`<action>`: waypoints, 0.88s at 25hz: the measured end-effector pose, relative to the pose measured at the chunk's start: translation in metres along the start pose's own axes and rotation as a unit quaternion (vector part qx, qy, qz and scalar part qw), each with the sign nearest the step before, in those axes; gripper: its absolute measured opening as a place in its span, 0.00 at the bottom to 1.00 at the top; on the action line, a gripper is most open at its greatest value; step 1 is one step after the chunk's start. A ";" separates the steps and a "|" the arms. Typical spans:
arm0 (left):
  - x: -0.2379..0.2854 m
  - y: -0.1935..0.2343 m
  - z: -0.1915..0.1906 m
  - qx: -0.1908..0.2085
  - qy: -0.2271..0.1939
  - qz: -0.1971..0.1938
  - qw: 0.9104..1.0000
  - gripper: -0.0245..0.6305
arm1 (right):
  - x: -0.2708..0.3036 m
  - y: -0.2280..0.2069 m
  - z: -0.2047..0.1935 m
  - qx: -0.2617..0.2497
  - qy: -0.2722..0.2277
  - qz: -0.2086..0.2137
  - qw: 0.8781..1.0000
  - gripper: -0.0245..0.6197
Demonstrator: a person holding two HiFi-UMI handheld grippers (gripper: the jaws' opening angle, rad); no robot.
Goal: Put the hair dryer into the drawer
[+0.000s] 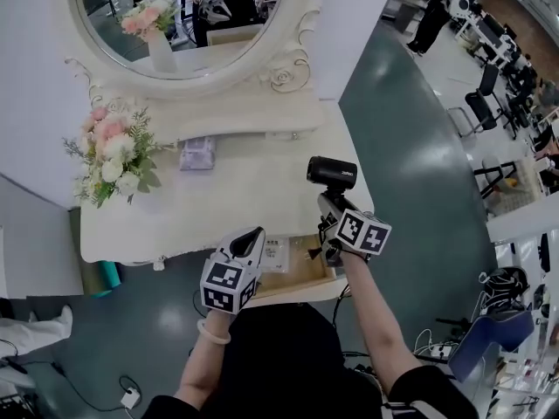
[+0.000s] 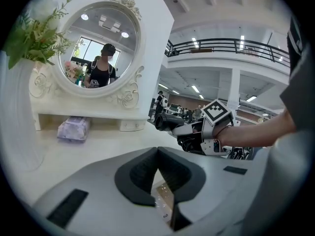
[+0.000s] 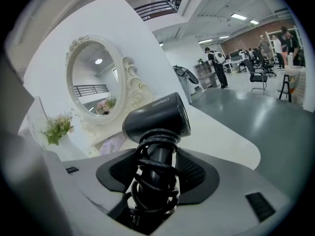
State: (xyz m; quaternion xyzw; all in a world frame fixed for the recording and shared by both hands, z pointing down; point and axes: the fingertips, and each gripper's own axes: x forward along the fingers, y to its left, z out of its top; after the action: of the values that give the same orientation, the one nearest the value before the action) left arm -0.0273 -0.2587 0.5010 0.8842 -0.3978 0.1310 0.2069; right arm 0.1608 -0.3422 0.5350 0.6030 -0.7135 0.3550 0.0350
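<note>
A black hair dryer [image 1: 332, 174] with its cord wound round the handle stands upright over the right end of the cream dressing table [image 1: 236, 199]. My right gripper [image 1: 327, 204] is shut on that handle, and the right gripper view shows the handle [image 3: 156, 166] clamped between the pads. The drawer [image 1: 306, 273] under the tabletop's front edge is pulled out, just below the right gripper. My left gripper [image 1: 252, 236] hovers at the drawer's left side, with its pads [image 2: 142, 168] meeting at the tips and nothing between them.
A white packet [image 1: 274, 254] lies in the drawer's left part. On the tabletop are a vase of pink and white flowers [image 1: 112, 154] at the left and a purple packet [image 1: 197, 153] below the oval mirror [image 1: 188, 20]. Office chairs [image 1: 486, 103] and people stand far right.
</note>
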 end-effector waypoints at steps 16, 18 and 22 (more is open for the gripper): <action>-0.045 0.038 -0.022 -0.029 -0.029 0.074 0.996 0.07 | -0.017 0.097 -0.073 -0.165 0.133 0.207 0.955 0.43; -0.052 0.042 -0.025 -0.037 -0.033 0.094 0.994 0.07 | -0.018 0.102 -0.082 -0.186 0.155 0.239 0.940 0.43; -0.064 0.047 -0.032 -0.048 -0.036 0.136 0.989 0.07 | -0.019 0.114 -0.095 -0.244 0.182 0.298 0.905 0.43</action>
State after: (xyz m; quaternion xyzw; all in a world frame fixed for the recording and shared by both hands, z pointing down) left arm -0.1063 -0.2300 0.5164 0.8149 -0.5277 0.1065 0.2146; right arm 0.0291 -0.2720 0.5443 0.2595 -0.9057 0.2669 0.2028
